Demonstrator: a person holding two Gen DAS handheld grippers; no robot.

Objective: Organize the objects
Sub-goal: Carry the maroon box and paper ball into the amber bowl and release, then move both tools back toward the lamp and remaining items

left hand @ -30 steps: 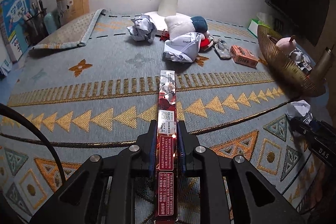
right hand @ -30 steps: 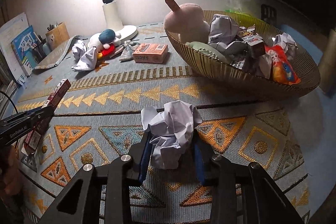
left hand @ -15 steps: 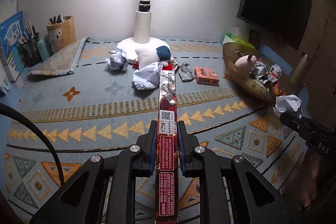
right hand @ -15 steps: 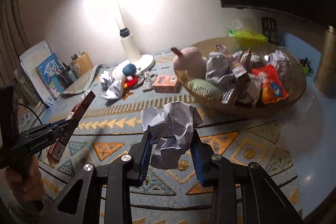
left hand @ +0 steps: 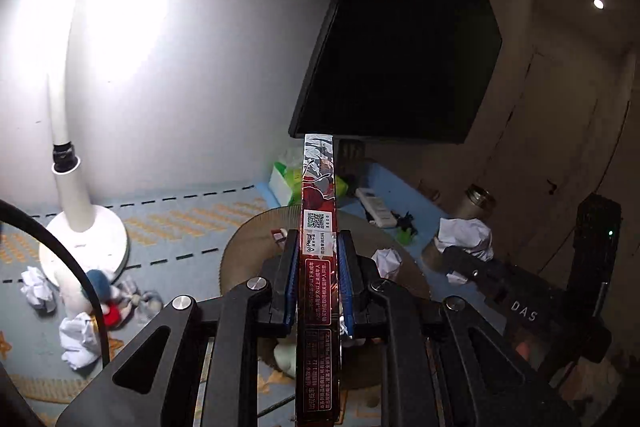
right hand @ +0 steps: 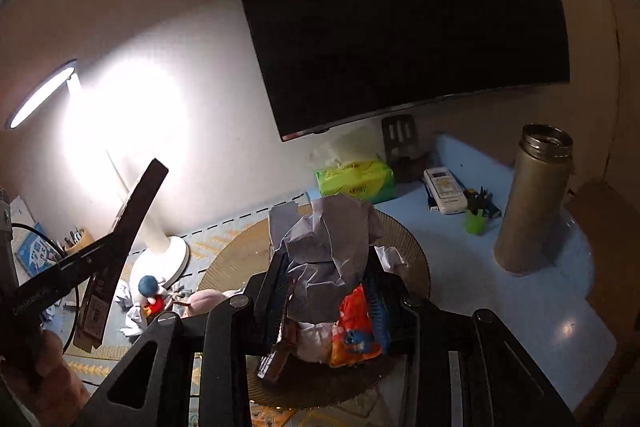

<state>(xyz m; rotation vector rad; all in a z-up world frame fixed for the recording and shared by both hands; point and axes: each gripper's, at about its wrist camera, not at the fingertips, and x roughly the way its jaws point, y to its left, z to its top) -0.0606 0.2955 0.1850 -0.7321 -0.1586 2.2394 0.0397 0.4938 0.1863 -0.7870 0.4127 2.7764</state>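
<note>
My left gripper (left hand: 318,247) is shut on a long red box (left hand: 318,211), held up over the woven basket (left hand: 240,247). The box also shows at the left of the right wrist view (right hand: 116,247). My right gripper (right hand: 326,267) is shut on a crumpled paper ball (right hand: 324,251) and holds it above the basket (right hand: 416,259), which holds a pink plush (right hand: 206,301), an orange snack bag (right hand: 354,327) and other paper. The right gripper with its paper ball (left hand: 466,239) shows at the right of the left wrist view.
A white lamp (left hand: 84,223) stands on the patterned mat, with paper balls (left hand: 36,287) and a plush toy (left hand: 108,299) beside it. A green tissue pack (right hand: 354,179), a remote (right hand: 444,189) and a metal flask (right hand: 532,199) stand by the wall under a dark screen (right hand: 400,19).
Both grippers have risen and moved toward the basket, now looking down on it from above. Each still holds its object.
</note>
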